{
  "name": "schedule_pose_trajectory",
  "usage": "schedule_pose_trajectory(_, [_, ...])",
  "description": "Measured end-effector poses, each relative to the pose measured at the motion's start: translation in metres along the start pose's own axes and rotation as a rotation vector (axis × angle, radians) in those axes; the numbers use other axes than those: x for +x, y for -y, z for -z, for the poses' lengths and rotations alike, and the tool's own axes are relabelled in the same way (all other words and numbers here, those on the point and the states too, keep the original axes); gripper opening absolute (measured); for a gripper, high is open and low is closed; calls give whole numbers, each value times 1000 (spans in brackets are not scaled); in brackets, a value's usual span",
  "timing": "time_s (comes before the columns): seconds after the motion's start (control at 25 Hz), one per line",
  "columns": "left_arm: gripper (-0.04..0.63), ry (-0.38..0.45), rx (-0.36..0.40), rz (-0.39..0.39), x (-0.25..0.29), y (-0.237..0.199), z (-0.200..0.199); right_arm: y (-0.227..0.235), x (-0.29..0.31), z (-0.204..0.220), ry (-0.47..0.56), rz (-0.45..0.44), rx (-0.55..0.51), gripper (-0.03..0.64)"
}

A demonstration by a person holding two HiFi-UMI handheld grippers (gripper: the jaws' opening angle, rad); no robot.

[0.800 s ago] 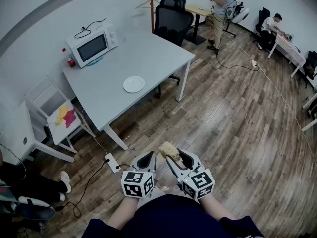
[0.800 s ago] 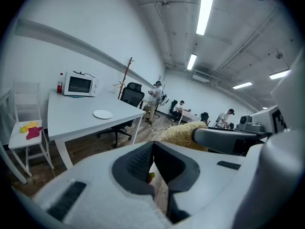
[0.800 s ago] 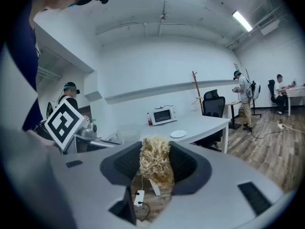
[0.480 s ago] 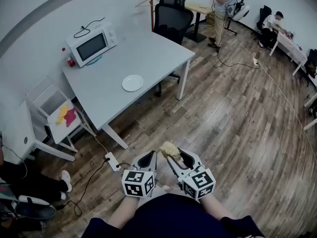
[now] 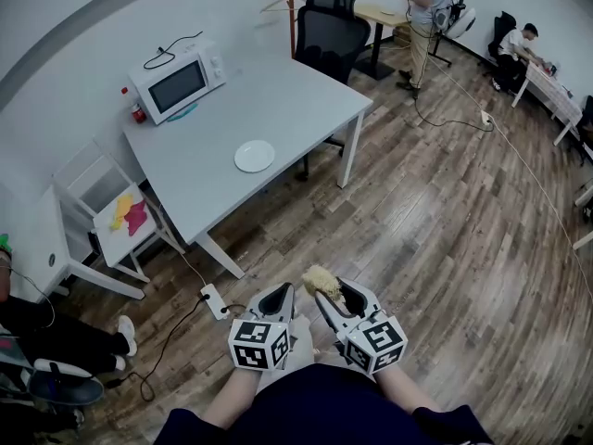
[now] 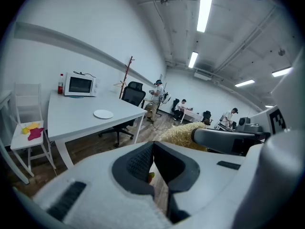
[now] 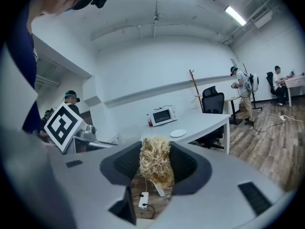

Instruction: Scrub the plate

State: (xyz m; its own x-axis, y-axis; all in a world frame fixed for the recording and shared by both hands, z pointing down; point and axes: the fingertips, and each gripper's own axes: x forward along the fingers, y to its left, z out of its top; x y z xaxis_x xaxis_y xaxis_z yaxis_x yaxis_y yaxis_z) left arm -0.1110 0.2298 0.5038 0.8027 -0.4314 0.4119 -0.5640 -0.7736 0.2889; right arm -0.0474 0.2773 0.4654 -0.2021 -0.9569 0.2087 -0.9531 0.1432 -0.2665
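Near the body, the left gripper (image 5: 275, 295) is closed all the way with nothing in it. The right gripper (image 5: 335, 293) is clamped on a straw-coloured fibre scrubber (image 5: 317, 280). Both sit in the same spot in the head view as 0.8 s back, so no hand action yet. Only the framing has shifted: the table (image 5: 287, 109) and the white plate (image 5: 254, 156) have slid slightly right. Judgement: this is still the approach, with scrubbing not started and the plate untouched and well apart from both grippers.

The right gripper view shows the scrubber pinched between the 2 pads, with a power strip (image 7: 143, 200) on the floor below it. The left gripper view shows its pads meeting and the scrubber off to its right. Only the head view shows the whole layout: the plate sits alone mid-table, the microwave (image 5: 178, 82) at the far corner, and 1 white chair (image 5: 93, 193) holding cloths.
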Motion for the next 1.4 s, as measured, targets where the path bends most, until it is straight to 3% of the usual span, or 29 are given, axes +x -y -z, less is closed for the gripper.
schedule_pose_trajectory(0.44, [18,-9,-46,-25,48,-55,-25,30,66,-19,-36,-3,-14,181])
schedule_pose_trajectory(0.88, [18,15,-65,-83,128,-147,-96,84,181,-62,-53,-28,-42,181])
schedule_pose_trajectory(1.4, [18,15,-76,-167,208,-258,-170,127,332,-126,-56,-123,-88,181])
